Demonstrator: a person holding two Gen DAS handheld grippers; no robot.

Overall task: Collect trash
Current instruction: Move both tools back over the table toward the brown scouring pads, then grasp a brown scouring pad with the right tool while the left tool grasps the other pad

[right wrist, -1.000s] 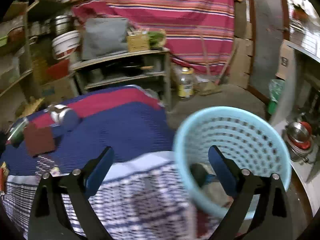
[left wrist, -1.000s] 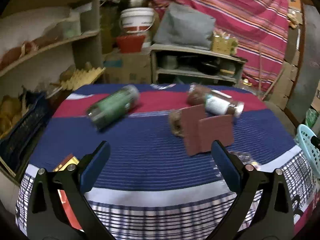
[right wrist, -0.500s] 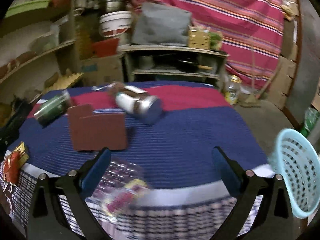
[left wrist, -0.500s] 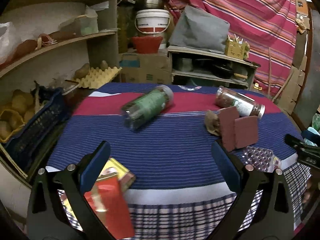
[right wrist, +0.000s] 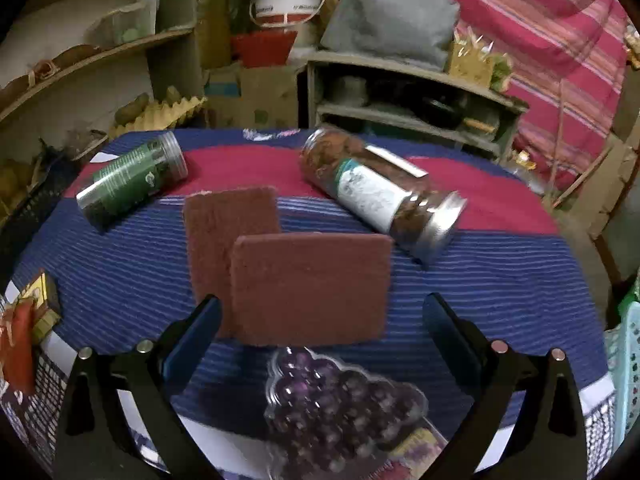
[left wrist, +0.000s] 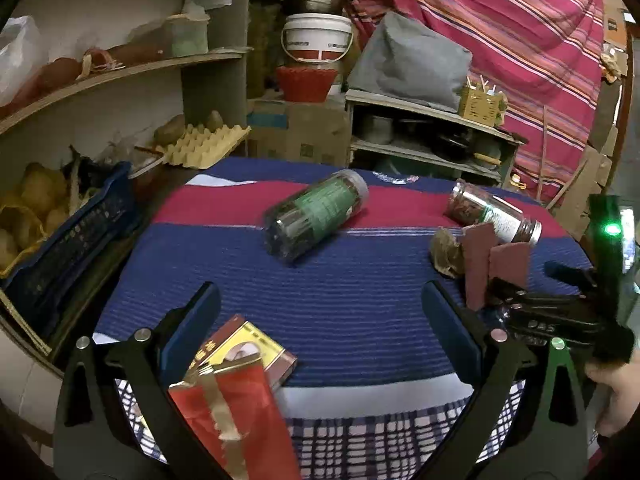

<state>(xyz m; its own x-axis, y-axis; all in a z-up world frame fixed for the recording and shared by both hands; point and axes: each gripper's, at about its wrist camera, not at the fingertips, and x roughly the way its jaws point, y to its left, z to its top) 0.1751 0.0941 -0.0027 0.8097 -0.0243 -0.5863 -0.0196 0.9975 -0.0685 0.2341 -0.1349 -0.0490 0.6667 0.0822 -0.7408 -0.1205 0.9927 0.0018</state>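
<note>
A clear plastic blister tray (right wrist: 344,404) lies at the table's near edge, right between the fingers of my open right gripper (right wrist: 320,344). Beyond it rest two brown scouring pads (right wrist: 308,284). In the left wrist view, a red and gold wrapper (left wrist: 236,408) and a gold packet (left wrist: 248,344) sit by the near edge under my open left gripper (left wrist: 320,320). A crumpled brown scrap (left wrist: 444,250) lies beside the brown pads (left wrist: 492,260). The light blue basket (right wrist: 626,364) peeks in at the right edge.
Two jars lie on the striped cloth (left wrist: 340,292): a green-labelled one (left wrist: 316,214) and a brown-filled one (right wrist: 380,196) with a metal lid. A blue crate (left wrist: 60,236) of produce stands left of the table. Shelves (left wrist: 424,128) stand behind it. The other gripper (left wrist: 572,308) and a hand (left wrist: 616,396) appear right.
My right gripper swung from the blue basket back over the table to the blister tray. My left gripper drew back and left, bringing the red wrapper under it.
</note>
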